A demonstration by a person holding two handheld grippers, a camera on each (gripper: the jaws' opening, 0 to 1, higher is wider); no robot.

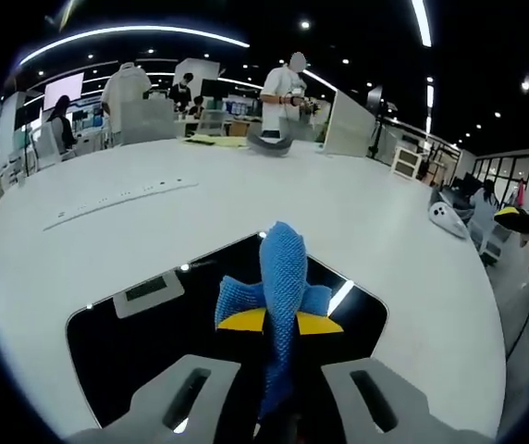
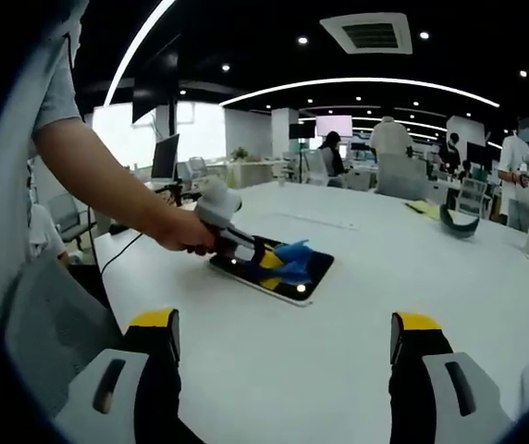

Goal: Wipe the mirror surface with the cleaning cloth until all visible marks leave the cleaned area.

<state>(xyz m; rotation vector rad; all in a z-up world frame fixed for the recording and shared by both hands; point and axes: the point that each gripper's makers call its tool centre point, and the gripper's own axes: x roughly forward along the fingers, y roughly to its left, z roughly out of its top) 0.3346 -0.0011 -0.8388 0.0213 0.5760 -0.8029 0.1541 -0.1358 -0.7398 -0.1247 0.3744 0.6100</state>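
You've got the cloth (image 1: 283,296) pinched in your left gripper (image 1: 278,407), jaws closed tight on its near end so the blue bulk hangs forward over the mirror (image 1: 135,342). That grip makes sense: the free end is what does the wiping, and it's sitting right on the dark glass now. The mirror lies flat on the table (image 1: 385,222), just ahead of you, reflecting the ceiling lights, so I can't pick out any marks on it from here.

From the right gripper view, your hand (image 2: 186,231) drives the left gripper (image 2: 269,259) down at the mirror (image 2: 306,282), cloth (image 2: 292,261) spread across its middle. Your right gripper (image 2: 283,356) hangs back, jaws wide apart, nothing in them, well clear of the work. Good place for it: the whole mirror stays in sight. I'd judge you're mid-wipe, with the near and far edges likely to need a pass.
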